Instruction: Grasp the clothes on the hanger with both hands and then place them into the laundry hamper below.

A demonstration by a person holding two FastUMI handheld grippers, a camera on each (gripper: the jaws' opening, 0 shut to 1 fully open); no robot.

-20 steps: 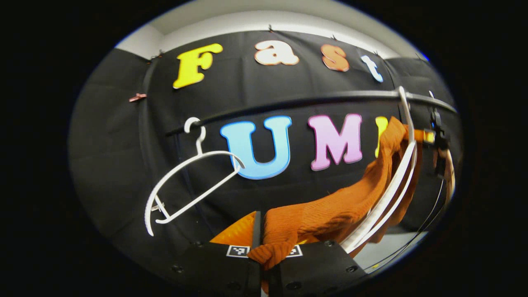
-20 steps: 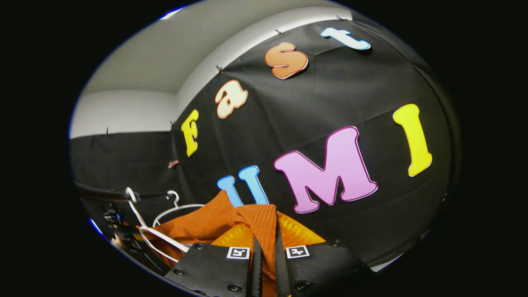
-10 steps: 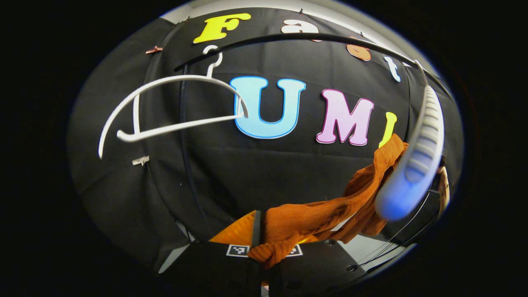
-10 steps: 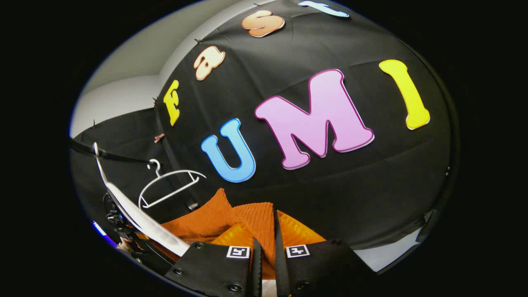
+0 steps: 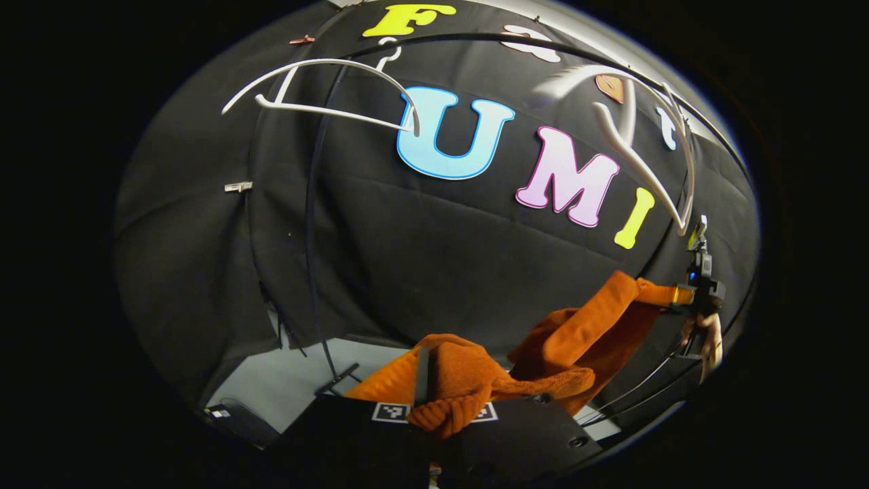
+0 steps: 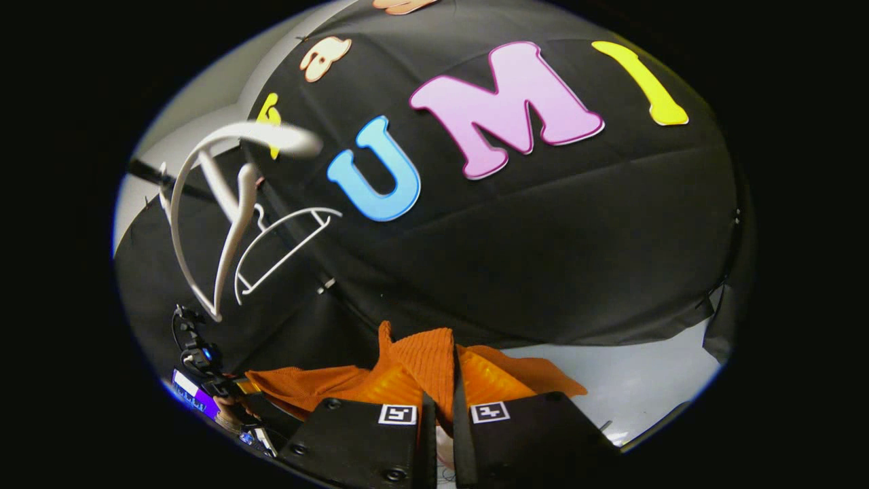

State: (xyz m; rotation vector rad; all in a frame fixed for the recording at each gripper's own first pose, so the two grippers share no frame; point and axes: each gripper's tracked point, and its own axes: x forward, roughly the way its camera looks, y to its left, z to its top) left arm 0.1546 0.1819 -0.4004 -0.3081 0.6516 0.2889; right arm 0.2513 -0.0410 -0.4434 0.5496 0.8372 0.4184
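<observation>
Two white hangers hang on the black rail (image 5: 475, 47) high in the left gripper view: one hanger (image 5: 319, 88) at the upper left, the other hanger (image 5: 645, 142) at the upper right, tilted and bare. Below them the orange garment (image 5: 577, 339) is off both hangers and stretches in the air between the two grippers. At the bottom of that view the left gripper (image 5: 434, 414) has its fingers clenched on a bunched fold of the knit, which spills over them toward the right. From there the cloth runs up and right to the right gripper (image 5: 696, 292), seen farther off with a hand (image 5: 709, 339) behind it. In the right gripper view the two hangers sit at the left, one hanger (image 6: 204, 210) nearer and tilted, the other hanger (image 6: 285, 251) behind it. Lower left is the left gripper (image 6: 204, 367), with the garment (image 6: 305, 384) leading across to the right gripper (image 6: 438, 421), whose fingers pinch a ribbed fold between them. Pale floor (image 6: 645, 380) shows at the lower right.
</observation>
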